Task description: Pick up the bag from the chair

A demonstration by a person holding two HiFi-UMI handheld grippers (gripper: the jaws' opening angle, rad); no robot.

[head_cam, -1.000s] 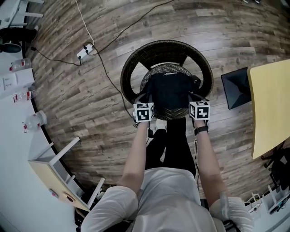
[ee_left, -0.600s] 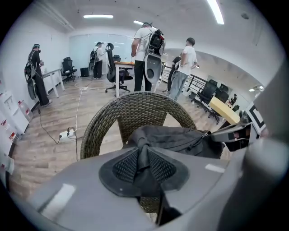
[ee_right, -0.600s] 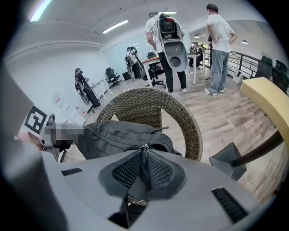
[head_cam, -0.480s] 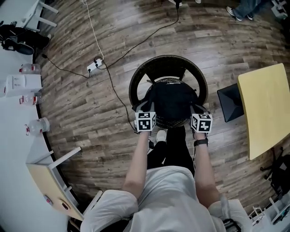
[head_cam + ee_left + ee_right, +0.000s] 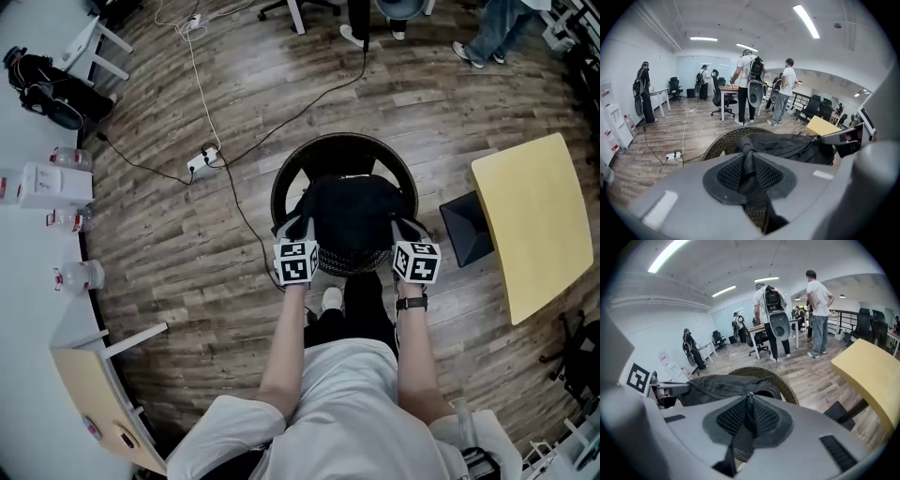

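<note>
Seen from above, a person stands over a round dark wicker chair [image 5: 287, 184] on a wood-plank floor [image 5: 187, 253], arms stretched forward with tongs in each hand.

A black soft bag [image 5: 354, 217] lies over the chair's seat, spread between the two tongs. Its long axis runs side to side across the person's front, one end toward each hand. From above it covers most of the seat. Whether it has cleared the seat cannot be told.

The left tongs [image 5: 298, 234] are at the bag's left end. In the left gripper view these tongs are clenched, their meshed pads [image 5: 729, 172] pressed onto a bunched fold of the bag's black fabric that rises between them. The rest of the bag stretches away to the right, above the wicker rim.

The right tongs [image 5: 405, 234] are at the bag's right end. In the right gripper view they are also clenched, with a narrow strip of black fabric pinched between the pads [image 5: 765, 417] and a small metal piece showing at its top. The bag extends off to the left.

A yellow tabletop [image 5: 530, 225] is to the right of the chair. A power strip [image 5: 202, 163] with cables lies on the floor beyond it. Several people [image 5: 749, 84] stand in the background.
</note>
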